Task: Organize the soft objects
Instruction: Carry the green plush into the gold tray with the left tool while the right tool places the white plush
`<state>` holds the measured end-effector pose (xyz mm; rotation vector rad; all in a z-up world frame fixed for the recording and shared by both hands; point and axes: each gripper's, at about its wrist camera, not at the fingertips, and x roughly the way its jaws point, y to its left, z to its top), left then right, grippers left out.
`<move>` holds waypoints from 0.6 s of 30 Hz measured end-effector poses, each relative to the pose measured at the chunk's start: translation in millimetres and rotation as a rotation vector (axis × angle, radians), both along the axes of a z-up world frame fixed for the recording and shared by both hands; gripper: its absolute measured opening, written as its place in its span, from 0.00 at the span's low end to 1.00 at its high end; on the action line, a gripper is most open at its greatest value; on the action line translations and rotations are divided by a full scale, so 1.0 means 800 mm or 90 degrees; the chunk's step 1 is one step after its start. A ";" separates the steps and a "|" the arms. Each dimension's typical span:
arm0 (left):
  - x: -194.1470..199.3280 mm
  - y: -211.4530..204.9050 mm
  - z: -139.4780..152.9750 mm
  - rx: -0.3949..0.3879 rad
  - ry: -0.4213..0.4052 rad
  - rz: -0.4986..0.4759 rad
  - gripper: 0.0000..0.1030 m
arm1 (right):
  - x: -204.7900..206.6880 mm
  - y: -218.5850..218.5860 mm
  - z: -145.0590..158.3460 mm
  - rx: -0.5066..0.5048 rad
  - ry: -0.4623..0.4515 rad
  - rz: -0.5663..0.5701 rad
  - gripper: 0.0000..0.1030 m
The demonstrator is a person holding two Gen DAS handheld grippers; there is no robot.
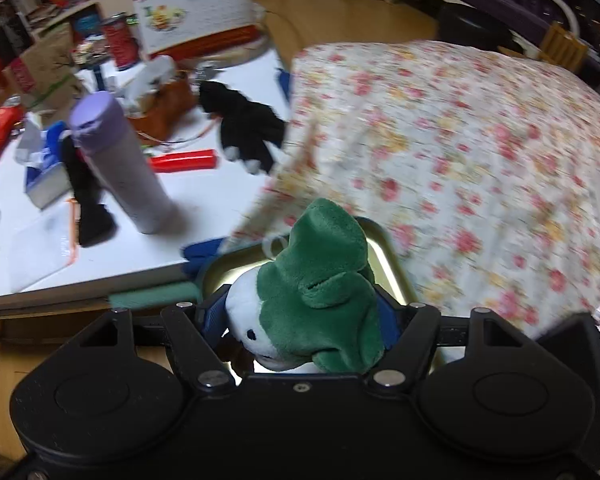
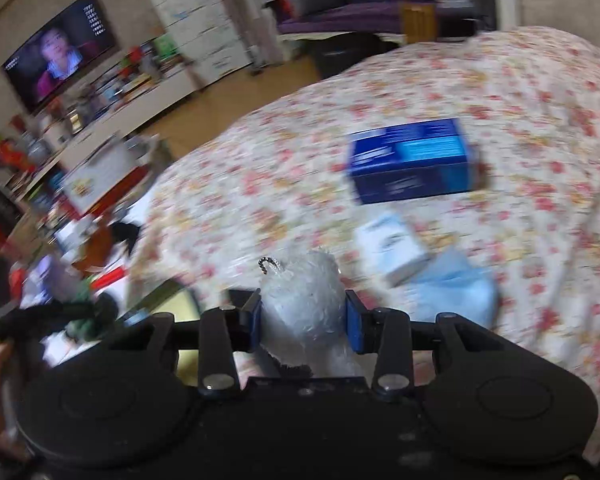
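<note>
Between the blue pads of the left gripper [image 1: 300, 312] sits a green and white plush toy [image 1: 316, 288]; the jaws stand about half open and they press on its two sides, so the toy is held. It hangs just above a shallow metal tray [image 1: 392, 272] that lies at the edge of the flowered bed cover [image 1: 460, 140], next to the white table [image 1: 204, 216]. The right gripper [image 2: 304, 316] has its jaws drawn in as far as they go, and they squeeze a fluffy white plush toy [image 2: 304, 300] with a small bead chain on top. Below it is the same bed cover, with a dark blue box [image 2: 412, 160], a small white box [image 2: 396, 248] and a light blue soft thing [image 2: 456, 288] near it. Both views are blurred, so I judge that both toys are being carried. To do this step well, I think each toy should come right over its place and go low before the jaws let go, because a plush toy rolls easily. The tray looks like a good place for the green one, but I cannot be sure of it. Both grippers point steeply down and forward. A black plush toy [image 1: 248, 128] lies on the table, not yet sorted.
</note>
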<state>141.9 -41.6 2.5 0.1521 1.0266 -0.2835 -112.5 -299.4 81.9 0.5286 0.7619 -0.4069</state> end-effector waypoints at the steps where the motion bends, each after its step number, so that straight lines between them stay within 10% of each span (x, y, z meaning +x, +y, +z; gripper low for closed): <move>1: 0.004 0.003 -0.004 0.001 0.000 0.006 0.64 | 0.006 0.013 0.001 0.003 0.001 0.016 0.37; 18: -0.014 -0.021 -0.070 -0.052 0.116 -0.265 0.64 | 0.120 0.157 -0.068 0.050 0.142 0.127 0.36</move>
